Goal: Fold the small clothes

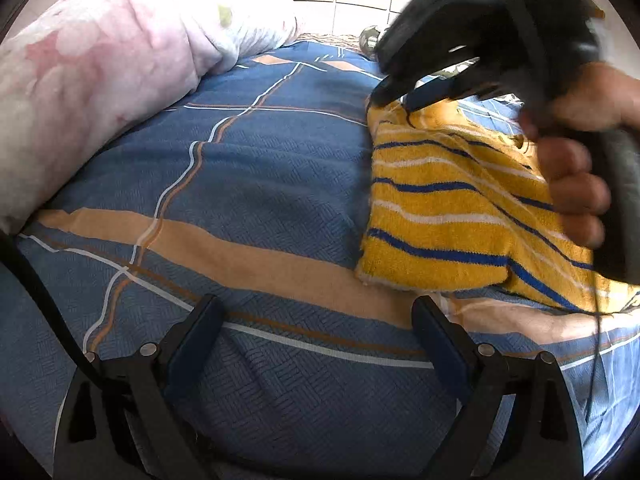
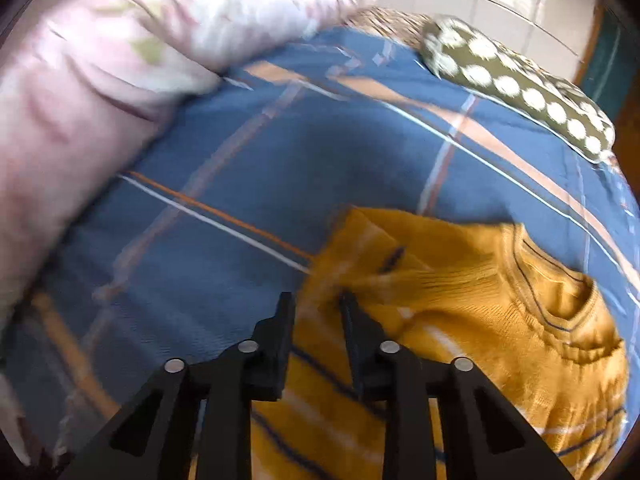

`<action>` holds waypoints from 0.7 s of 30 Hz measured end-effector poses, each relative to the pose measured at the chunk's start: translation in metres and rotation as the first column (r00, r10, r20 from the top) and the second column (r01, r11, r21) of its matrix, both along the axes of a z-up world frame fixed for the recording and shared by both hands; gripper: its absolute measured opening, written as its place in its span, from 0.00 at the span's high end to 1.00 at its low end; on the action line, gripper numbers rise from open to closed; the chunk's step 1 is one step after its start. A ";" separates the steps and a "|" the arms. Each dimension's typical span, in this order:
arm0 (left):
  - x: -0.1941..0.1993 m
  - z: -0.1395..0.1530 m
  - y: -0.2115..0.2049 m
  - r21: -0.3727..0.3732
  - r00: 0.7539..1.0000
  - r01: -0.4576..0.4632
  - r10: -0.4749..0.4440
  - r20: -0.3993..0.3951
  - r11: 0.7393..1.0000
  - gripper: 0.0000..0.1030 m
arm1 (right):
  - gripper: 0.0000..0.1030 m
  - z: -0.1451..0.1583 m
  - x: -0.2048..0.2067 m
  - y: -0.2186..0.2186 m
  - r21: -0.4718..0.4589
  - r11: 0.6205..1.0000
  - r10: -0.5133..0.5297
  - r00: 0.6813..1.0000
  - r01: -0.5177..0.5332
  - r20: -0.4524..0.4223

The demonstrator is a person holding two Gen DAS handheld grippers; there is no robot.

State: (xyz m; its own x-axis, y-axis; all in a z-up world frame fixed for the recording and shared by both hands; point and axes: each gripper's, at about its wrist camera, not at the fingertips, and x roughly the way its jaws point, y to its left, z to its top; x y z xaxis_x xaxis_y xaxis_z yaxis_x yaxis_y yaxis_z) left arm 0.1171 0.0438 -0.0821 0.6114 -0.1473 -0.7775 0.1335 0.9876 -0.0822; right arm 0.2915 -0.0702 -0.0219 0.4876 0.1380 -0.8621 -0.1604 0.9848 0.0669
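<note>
- While the yellow striped sweater (image 1: 448,208) lies on the bed (image 1: 260,168), its left edge faces open blue cover.
- right gripper (image 2: 316,300): fingers clamped on sweater's corner.
- left gripper (image 1: 316,312): fingers wide apart, empty.
- Pink quilt (image 1: 100,80) bounds the far left.

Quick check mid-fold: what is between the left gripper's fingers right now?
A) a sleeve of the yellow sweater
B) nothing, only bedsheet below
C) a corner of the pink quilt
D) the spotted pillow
B: in the left wrist view the left gripper stands wide open over bare bedsheet, with the sweater off to its right side.
</note>
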 end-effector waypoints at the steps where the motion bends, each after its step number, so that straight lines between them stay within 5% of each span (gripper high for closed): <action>1: 0.000 0.000 -0.001 0.004 1.000 -0.002 0.002 -0.003 1.000 0.08 | 0.70 0.006 -0.009 -0.005 0.014 1.000 -0.007 1.000 0.007 0.018; 6: 0.003 0.000 -0.002 0.025 1.000 -0.016 0.016 -0.007 1.000 0.08 | 0.69 0.023 -0.069 -0.060 0.080 0.995 -0.065 0.996 0.061 0.056; 10: -0.003 0.007 0.002 0.002 0.999 -0.037 0.037 0.008 0.999 0.09 | 0.68 0.006 -0.116 -0.138 0.106 0.976 -0.192 0.981 0.189 0.023; 13: -0.017 0.027 0.005 -0.043 0.996 -0.033 0.036 0.087 0.999 0.10 | 0.70 -0.014 -0.157 -0.210 0.131 0.930 -0.344 0.939 0.344 -0.025; 16: -0.023 0.055 -0.003 -0.040 0.981 -0.019 0.027 0.191 0.999 0.10 | 0.86 -0.020 -0.199 -0.270 0.271 0.866 -0.429 0.903 0.421 -0.031; 21: 0.002 0.073 -0.038 -0.046 0.985 0.093 -0.086 0.147 0.995 0.10 | 0.84 -0.009 -0.255 -0.303 0.271 0.831 -0.504 0.864 0.486 -0.002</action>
State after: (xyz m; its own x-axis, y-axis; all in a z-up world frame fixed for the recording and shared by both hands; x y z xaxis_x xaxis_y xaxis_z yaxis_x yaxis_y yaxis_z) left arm 0.1193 0.0058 -0.0089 0.6995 -0.2447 -0.6714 0.2355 0.9660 -0.1067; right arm 0.0369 -0.3729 -0.0306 0.6041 0.0718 -0.7937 0.3306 0.8836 0.3315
